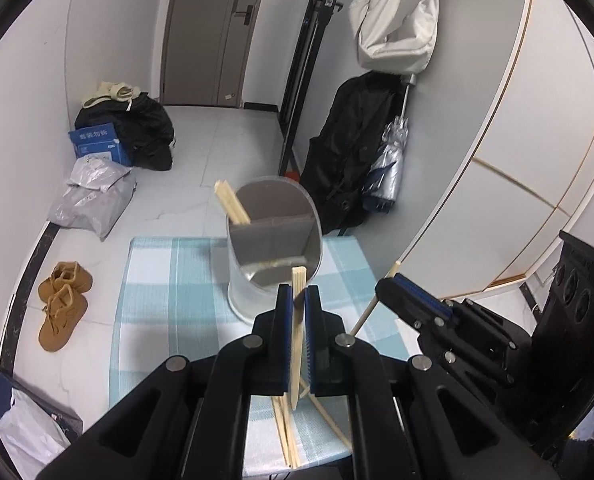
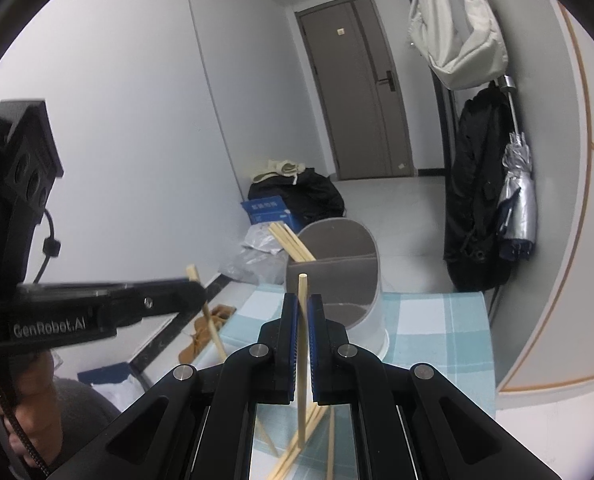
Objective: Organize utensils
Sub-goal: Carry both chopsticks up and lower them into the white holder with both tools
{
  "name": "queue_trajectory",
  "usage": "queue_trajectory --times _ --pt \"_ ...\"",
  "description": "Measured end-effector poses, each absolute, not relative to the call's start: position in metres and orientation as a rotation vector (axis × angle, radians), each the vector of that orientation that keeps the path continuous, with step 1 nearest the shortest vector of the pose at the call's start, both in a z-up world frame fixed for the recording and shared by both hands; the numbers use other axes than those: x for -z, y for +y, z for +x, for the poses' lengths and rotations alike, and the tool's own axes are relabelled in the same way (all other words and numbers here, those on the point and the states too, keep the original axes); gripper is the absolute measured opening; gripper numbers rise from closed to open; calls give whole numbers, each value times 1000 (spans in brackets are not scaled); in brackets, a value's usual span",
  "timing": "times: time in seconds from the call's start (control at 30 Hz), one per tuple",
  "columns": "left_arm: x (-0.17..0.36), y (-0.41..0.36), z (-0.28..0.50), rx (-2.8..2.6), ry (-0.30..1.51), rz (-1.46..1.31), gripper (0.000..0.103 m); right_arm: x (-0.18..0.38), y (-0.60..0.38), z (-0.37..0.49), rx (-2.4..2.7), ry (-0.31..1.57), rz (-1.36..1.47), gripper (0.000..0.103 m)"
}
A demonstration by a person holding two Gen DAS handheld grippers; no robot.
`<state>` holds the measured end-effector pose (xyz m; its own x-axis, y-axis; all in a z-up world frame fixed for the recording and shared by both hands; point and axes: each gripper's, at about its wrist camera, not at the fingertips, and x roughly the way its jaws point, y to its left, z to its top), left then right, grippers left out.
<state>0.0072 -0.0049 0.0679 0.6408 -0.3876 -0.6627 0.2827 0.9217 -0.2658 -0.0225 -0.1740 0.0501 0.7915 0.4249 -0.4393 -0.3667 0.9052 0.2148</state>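
Observation:
My left gripper [image 1: 298, 293] is shut on a wooden chopstick [image 1: 296, 340], held upright above the checked tablecloth [image 1: 169, 280]. Just beyond it stands a grey-white utensil holder [image 1: 273, 236] with an inner divider; two chopsticks [image 1: 231, 204] lean in its left compartment. My right gripper [image 2: 303, 301] is shut on another chopstick [image 2: 301, 360], also upright, facing the holder [image 2: 337, 272]. Each gripper shows in the other's view: the right one [image 1: 391, 283] at the right, the left one [image 2: 199, 292] at the left. Several loose chopsticks [image 1: 289, 440] lie on the cloth under both grippers.
The small table's edges are close on every side. On the floor to the left lie tan shoes [image 1: 61, 308], plastic bags [image 1: 93, 196], a blue box [image 1: 99, 146] and dark clothes. A black coat [image 1: 349, 160] and an umbrella hang at the right wall. A closed door [image 2: 361, 96] is at the back.

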Motion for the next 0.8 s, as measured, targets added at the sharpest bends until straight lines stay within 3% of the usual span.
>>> queue_trajectory --times 0.5,0.8 --pt "-140 -3 72 425 698 -223 2 -156 -181 49 -464 422 81 4" --pt "-142 5 117 420 687 -271 2 -176 -176 109 -442 409 41 4"
